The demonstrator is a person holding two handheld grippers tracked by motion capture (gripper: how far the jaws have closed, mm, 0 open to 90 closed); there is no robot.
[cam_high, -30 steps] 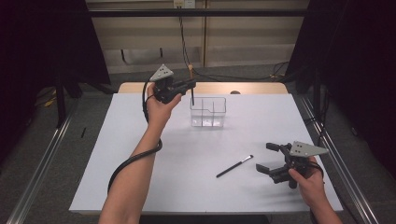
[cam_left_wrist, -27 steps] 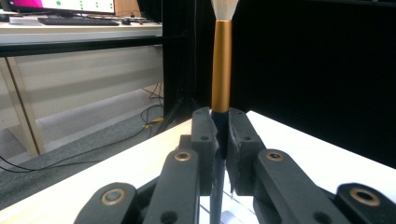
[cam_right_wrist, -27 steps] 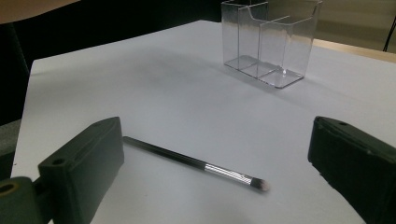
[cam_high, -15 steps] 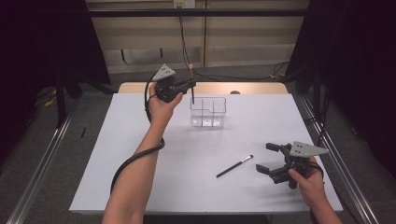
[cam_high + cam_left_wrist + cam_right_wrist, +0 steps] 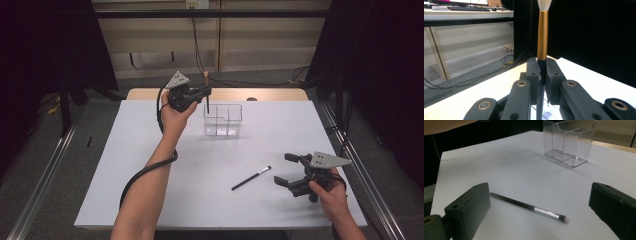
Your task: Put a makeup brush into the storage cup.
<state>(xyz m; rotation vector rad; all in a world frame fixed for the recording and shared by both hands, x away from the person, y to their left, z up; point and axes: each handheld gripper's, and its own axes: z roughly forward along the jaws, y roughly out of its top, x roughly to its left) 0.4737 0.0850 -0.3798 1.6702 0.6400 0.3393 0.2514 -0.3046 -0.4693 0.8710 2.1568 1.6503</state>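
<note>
Holding brush point(image 5: 206, 98) upright, left tool point(image 5: 204, 92) clamped on handle above organizer point(image 5: 223, 120); could catch rim at twelve o'clock. Right tool point(image 5: 289, 170) apart near second brush point(image 5: 251, 178).

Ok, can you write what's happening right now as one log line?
left gripper: shut on gold brush, above clear organizer | right gripper: open by black brush

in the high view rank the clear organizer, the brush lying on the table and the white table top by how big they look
1. White table top, by far the largest.
2. Clear organizer.
3. Brush lying on the table: about as long as the organizer is wide, but far thinner; it lies nearer the camera.
</note>
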